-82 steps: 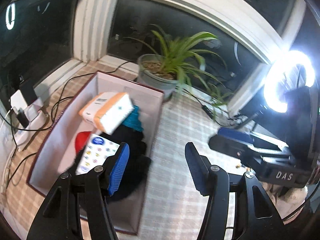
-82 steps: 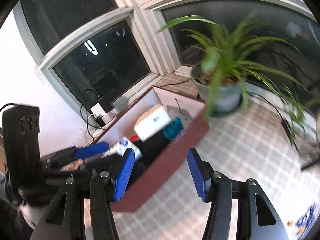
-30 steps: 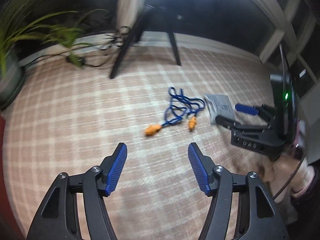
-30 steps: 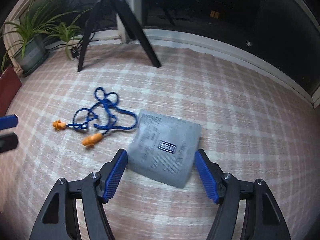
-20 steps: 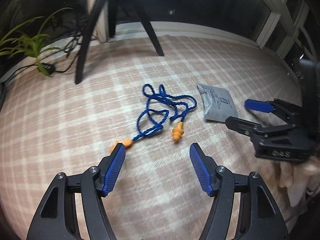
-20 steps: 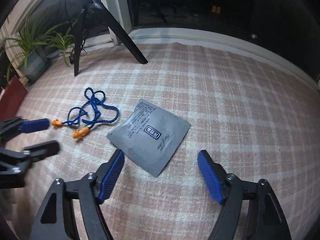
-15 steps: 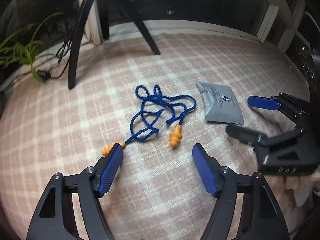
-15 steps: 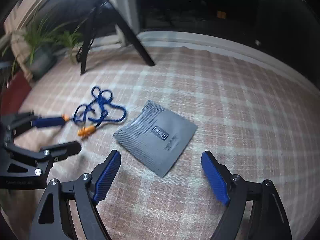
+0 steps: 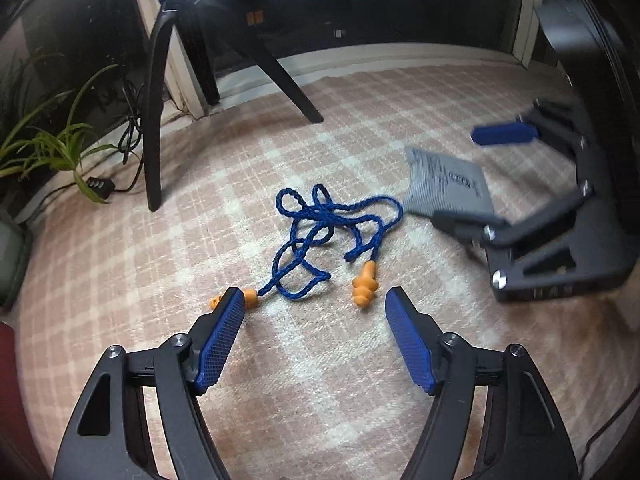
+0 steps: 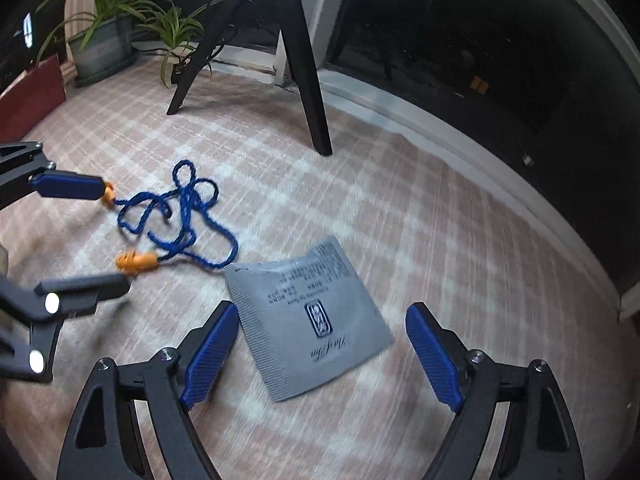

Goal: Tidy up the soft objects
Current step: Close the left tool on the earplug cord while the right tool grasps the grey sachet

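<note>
The left gripper (image 9: 314,300) hovers low over the pink-and-cream checked cloth (image 9: 120,264), its blue-padded jaws spread wide and holding nothing. Between and just beyond them lies the pair of orange foam earplugs on a tangled blue braided cord (image 9: 320,236); one plug sits against the tip of the left jaw, the other just inside the right jaw. The right gripper (image 10: 320,316) is likewise wide apart and empty, its jaws straddling the near part of the flat grey printed sachet (image 10: 308,316), which lies on the cloth just beside the cord's loop. Black tripod legs (image 10: 308,80) and a potted green plant (image 10: 100,40) stand behind.
</note>
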A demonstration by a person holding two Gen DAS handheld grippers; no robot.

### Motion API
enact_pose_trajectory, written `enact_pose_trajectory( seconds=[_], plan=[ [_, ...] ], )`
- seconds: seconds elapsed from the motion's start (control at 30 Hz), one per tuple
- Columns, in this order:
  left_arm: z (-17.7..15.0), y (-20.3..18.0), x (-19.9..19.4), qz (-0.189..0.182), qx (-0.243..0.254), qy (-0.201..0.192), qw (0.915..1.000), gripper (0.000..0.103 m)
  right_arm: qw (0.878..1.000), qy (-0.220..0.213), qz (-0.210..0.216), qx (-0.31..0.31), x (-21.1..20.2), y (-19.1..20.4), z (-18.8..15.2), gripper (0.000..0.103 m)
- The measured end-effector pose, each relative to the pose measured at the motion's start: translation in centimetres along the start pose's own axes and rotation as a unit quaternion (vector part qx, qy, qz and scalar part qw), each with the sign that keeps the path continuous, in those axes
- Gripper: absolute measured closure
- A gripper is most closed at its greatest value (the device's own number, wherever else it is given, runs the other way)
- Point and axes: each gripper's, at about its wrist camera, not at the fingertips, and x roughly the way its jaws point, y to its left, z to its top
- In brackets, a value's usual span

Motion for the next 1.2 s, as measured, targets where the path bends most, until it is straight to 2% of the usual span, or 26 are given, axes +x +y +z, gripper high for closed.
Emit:
enact_pose_trajectory(
  seconds=[0.2,0.27,0.43,0.6,0.83,0.9,1.03,1.2],
  plan=[
    [1.0,0.2,1.1,0.017,0.004,-0.007,0.9998,0.030,0.999,0.012,0.042,0.014,1.3,-1.5,1.3,0.020],
    [1.5,0.0,1.5,0.017,0.010,-0.009,0.9998,0.026,0.997,0.016,0.065,0.030,1.7,-2.6,1.3,0.020],
    [2.5,0.3,2.3,0.008,0.008,-0.015,0.9998,0.026,0.992,0.019,0.105,0.065,2.4,-4.3,0.7,0.018],
    [3.0,0.7,2.9,-0.005,-0.008,-0.019,0.9998,0.025,0.994,0.009,0.099,0.052,2.2,-3.2,0.3,0.011],
    [3.5,0.9,3.7,-0.025,-0.025,-0.021,0.9992,0.026,0.993,0.006,0.102,0.059,2.5,-3.2,0.7,0.014],
    [3.6,0.9,3.9,-0.025,-0.024,-0.023,0.9991,0.030,0.993,0.006,0.102,0.059,2.3,-3.4,0.6,0.018],
    [3.5,0.3,3.7,-0.032,-0.018,-0.033,0.9988,0.049,0.993,0.005,0.101,0.063,2.0,-3.9,0.3,0.033],
    [3.5,-0.7,3.3,-0.046,-0.004,-0.038,0.9982,0.072,0.993,0.007,0.102,0.058,2.0,-4.0,0.3,0.034]
  ],
)
